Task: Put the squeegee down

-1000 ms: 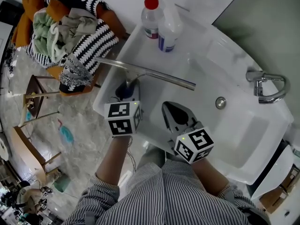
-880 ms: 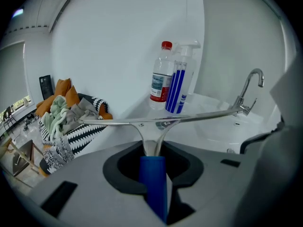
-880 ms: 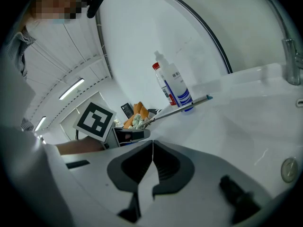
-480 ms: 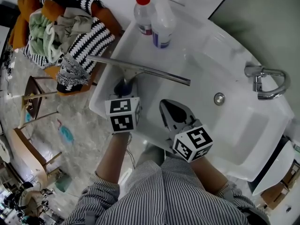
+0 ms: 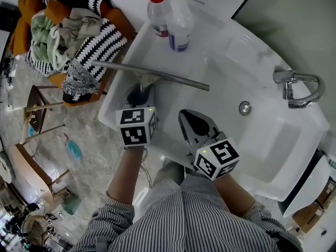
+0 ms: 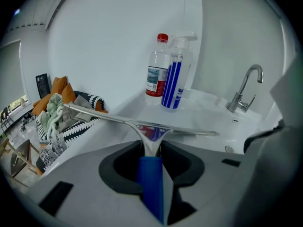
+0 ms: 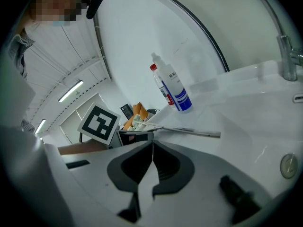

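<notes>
A heap of clothes [image 5: 73, 30], striped, green and orange, lies off the sink [image 5: 273, 140], well to the left of the left hand-held gripper [image 5: 140, 100] and beyond it. That hand-held gripper points down over the sink's left rim. Its jaws have just been opening and now stand a little apart round the blue handle of the squeegee [image 5: 152, 73], which sits between them and does not look pinched. The squeegee's long metal blade lies crosswise just beyond the jaw tips. The blade's left end reaches out past the rim toward the clothes, and its right end is over the basin. Farther beyond the blade, on the sink's back ledge, a red-capped bottle [image 5: 156, 12] stands just beside a spray bottle [image 5: 181, 25] with blue stripes. The right hand-held gripper [image 5: 195, 124] hangs over the basin just beside the left one, its jaws pressed together with nothing between them. To its right is the drain [image 5: 244, 108], and farther right the tap [image 5: 296, 91].
</notes>
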Tool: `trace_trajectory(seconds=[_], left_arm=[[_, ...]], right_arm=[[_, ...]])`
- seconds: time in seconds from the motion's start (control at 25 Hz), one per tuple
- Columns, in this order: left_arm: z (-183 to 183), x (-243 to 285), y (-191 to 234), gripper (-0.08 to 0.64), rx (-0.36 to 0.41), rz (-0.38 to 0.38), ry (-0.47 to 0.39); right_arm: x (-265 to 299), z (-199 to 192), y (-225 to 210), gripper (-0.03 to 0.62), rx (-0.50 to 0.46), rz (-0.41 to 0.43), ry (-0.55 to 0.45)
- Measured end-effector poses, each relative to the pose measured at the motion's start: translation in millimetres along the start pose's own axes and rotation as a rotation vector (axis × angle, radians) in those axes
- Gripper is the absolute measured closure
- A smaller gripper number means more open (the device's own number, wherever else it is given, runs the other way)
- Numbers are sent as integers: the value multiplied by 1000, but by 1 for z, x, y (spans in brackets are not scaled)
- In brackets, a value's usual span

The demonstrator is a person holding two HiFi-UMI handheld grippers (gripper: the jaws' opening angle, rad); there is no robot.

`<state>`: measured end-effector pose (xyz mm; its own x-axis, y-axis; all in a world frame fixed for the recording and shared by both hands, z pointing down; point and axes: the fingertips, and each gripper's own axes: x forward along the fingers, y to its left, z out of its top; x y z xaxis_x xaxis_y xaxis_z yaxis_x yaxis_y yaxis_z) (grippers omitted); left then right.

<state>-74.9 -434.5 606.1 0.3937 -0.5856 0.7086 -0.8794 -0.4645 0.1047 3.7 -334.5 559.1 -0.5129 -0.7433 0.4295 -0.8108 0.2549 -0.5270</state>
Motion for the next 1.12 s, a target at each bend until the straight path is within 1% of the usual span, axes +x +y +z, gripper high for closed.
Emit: trace_trajectory(seconds=[0.28, 0.6, 0.8, 0.92, 1.04, 1.12], left_arm=[[4, -7, -1, 425, -3, -13, -34], [15, -38, -7, 396, -16, -13, -92], [23, -66, -14, 396, -1, 0, -142], [26, -86, -23, 396, 3, -2, -170], [27, -103, -30, 396, 29, 6, -194], [26, -115, -33, 396, 20, 11, -208]], right_arm=[[-5, 1, 1, 575, -5, -8, -8], [-21, 8, 16, 575, -24, 4, -38], [-34, 23, 25, 575, -72, -25, -67], [-43, 38, 34, 575, -106, -15, -93], [-50, 54, 40, 576, -126, -10, -133], [-54, 62, 45, 577, -141, -10, -151]])
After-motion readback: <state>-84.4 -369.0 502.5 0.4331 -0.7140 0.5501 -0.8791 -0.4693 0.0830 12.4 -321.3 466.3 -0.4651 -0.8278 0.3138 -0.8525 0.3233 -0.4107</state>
